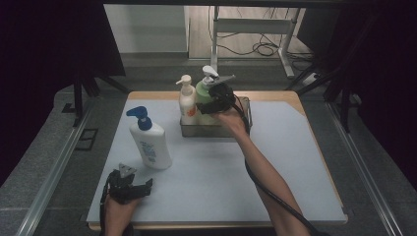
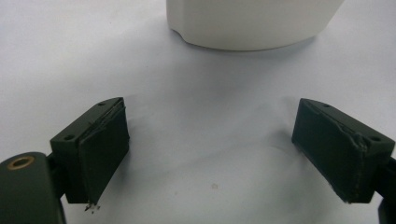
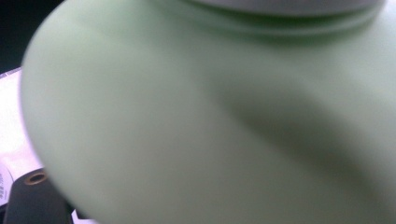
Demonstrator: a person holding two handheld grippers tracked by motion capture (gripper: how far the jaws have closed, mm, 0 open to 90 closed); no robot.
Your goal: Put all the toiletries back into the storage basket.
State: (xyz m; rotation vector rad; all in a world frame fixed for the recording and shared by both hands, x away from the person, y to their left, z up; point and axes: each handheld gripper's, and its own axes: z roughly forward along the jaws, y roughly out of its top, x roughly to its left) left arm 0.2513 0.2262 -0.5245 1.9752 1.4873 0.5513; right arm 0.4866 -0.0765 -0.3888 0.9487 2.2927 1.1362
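A green pump bottle [image 1: 202,90] stands in a metal tray [image 1: 216,132] at the back of the mat, next to a small white pump bottle with an orange label [image 1: 187,101]. My right gripper [image 1: 206,103] reaches in from the right and is shut on the green bottle [image 3: 210,116], whose body hides both jaws in the right gripper view. A tall white bottle with a blue pump [image 1: 150,145] stands on the mat at the left. Just in front of it my left gripper [image 1: 137,178] rests near the table's front edge, open [image 2: 210,154] with nothing in it, facing the white bottle's base [image 2: 247,23].
The pale mat [image 1: 221,167] covers a wooden table whose edge shows at the back and right. The right forearm and its cable cross the mat diagonally from the bottom right. Dark floor, rails and a desk frame lie beyond the table.
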